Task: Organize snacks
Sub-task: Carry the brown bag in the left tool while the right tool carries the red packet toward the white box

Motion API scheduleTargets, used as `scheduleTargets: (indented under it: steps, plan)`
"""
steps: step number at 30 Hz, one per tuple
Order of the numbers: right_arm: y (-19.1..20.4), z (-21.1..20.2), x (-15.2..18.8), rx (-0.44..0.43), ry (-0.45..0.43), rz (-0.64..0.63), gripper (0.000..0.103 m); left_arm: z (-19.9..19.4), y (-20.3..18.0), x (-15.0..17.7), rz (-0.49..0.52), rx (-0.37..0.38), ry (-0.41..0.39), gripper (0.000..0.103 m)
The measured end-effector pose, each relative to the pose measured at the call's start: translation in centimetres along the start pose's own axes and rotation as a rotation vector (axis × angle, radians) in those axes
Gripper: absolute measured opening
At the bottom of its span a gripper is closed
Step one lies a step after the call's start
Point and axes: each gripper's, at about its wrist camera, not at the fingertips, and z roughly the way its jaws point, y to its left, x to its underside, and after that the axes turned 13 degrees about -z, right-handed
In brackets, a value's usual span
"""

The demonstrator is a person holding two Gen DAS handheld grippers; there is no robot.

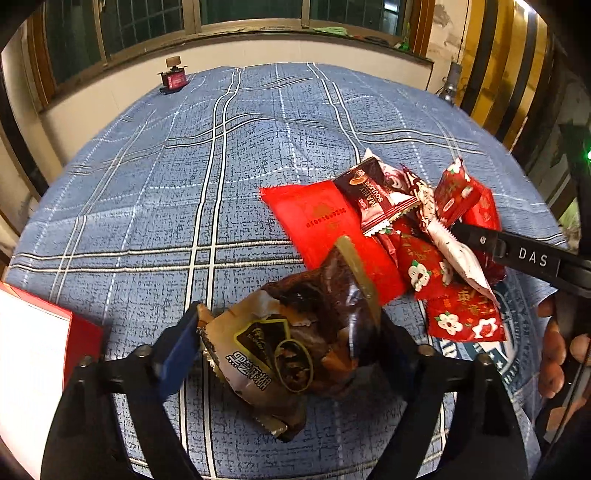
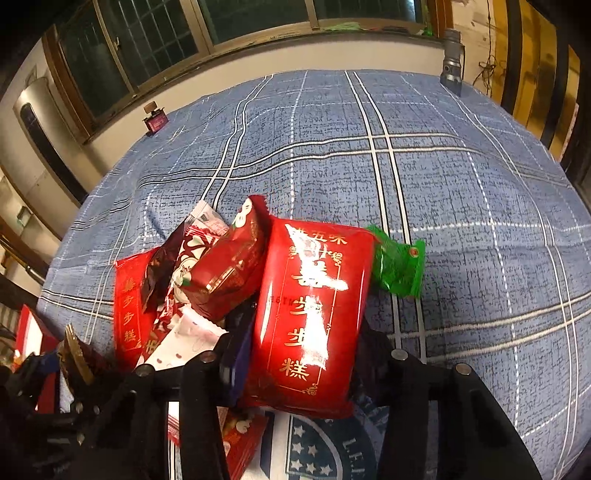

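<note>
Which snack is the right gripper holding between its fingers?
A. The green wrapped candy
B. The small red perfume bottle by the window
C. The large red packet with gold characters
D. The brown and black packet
C: in the right wrist view the right gripper is closed on the large red packet, while the green candy lies apart on the cloth and the brown packet sits in the left gripper.

A room at home, blue checked cloth [image 1: 258,147] past the jaws, big window [image 1: 251,14] behind, gold curtain [image 1: 498,66] right
</note>
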Motion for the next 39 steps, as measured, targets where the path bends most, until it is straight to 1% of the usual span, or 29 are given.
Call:
scheduleTargets:
  steps: [2,4,5,6,13,15,19,24,27,29,32,39]
  plan:
    - [-0.3,-0.6,0.7,-0.009,0.001,0.013,0.049,-0.4,0.0,0.2,0.011,0.008,-0.006,0.076]
    - [-0.5,-1.3,1.7,-0.017,0.002,0.017,0.049,-1.0,0.3,0.9,0.018,0.019,-0.01,0.073]
    - [-0.7,-1.7,2.2,-0.025,0.003,0.021,0.049,-1.2,0.4,1.1,0.016,0.028,-0.01,0.069]
    - [-0.8,-2.1,2.8,-0.036,0.004,0.025,0.049,-1.7,0.5,1.5,0.016,0.043,-0.013,0.067]
    - [-2.1,-5.4,7.4,-0.158,0.007,0.095,0.049,-4.0,1.0,4.3,0.023,0.094,0.005,0.064]
    - [-2.6,-6.5,8.7,-0.216,-0.005,0.128,0.048,-4.6,1.0,5.2,0.035,0.108,0.005,0.064]
    - [-2.8,-8.3,10.6,-0.288,-0.037,0.163,0.048,-6.1,1.0,7.1,0.05,0.14,0.012,0.064]
    - [-2.2,-10.0,12.8,-0.357,-0.064,0.171,0.048,-7.7,0.8,9.3,0.076,0.137,0.002,0.064]
    - [-1.5,-10.6,13.7,-0.392,-0.064,0.174,0.048,-8.9,0.6,10.1,0.096,0.139,-0.023,0.064]
    - [-0.6,-10.8,13.8,-0.392,-0.063,0.163,0.048,-9.8,0.3,10.5,0.114,0.128,-0.049,0.064]
    - [0.4,-11.3,13.8,-0.402,-0.066,0.148,0.048,-10.9,0.3,10.6,0.109,0.138,-0.073,0.064]
    - [3.6,-12.0,13.1,-0.43,-0.072,0.086,0.048,-15.0,1.5,9.9,0.089,0.125,-0.198,0.064]
